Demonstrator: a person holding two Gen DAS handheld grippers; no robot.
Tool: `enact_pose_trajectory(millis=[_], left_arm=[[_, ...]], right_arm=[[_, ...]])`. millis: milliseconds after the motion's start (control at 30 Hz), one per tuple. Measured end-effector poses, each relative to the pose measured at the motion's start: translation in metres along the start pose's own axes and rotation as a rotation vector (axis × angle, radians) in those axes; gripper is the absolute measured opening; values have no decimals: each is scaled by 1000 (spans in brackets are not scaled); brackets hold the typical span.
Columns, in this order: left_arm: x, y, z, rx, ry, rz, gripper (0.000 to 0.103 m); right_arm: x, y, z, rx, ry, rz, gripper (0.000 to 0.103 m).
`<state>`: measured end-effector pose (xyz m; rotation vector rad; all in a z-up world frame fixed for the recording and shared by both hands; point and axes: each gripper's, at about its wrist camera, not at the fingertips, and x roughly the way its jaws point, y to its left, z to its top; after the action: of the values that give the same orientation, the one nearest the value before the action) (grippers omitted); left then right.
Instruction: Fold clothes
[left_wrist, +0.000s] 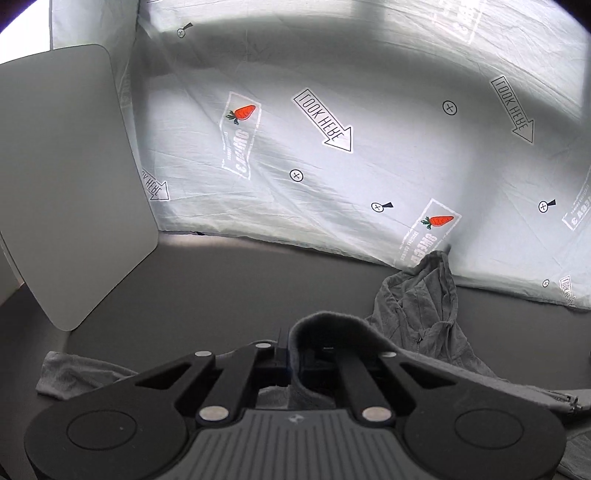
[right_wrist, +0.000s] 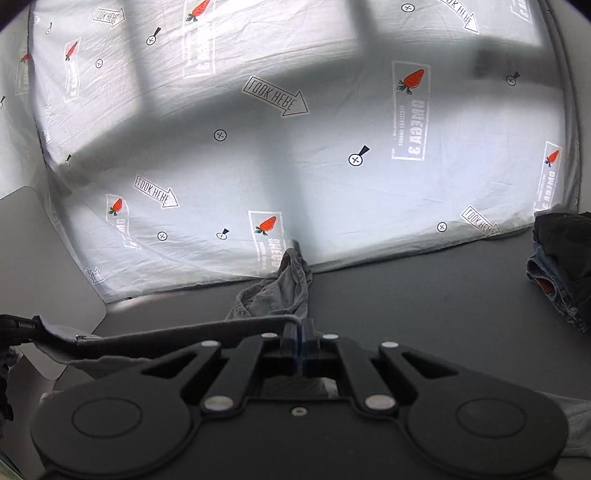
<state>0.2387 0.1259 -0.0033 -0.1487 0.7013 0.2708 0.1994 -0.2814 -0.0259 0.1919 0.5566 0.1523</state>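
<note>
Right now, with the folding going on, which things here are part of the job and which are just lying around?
In the job:
- grey hooded cotton garment
- left gripper, shut on its hem
- right gripper, shut on its edge

Lying about:
- pale rounded board, leaning upright
- white carrot-print sheet behind
- pile of dark clothes and jeans

The hoodie (right_wrist: 273, 291) lies mid-table (right_wrist: 406, 295) against the sheet (right_wrist: 295, 166) behind; a clothes pile (right_wrist: 561, 266) sits at the right edge.
</note>
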Motion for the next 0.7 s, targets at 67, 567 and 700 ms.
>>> enact_pose_trajectory(millis=[67,567,700], left_arm=[[-9,12,-31,-31,93,43,5],[9,4,-191,71,476,179,31],[14,5,-199,145,546,149,66]], right_arm=[[-5,5,-16,-47,69,9,2],[19,-23,-152,-177,609,-26,7],[18,-29,-170,-153,661,-32,36]])
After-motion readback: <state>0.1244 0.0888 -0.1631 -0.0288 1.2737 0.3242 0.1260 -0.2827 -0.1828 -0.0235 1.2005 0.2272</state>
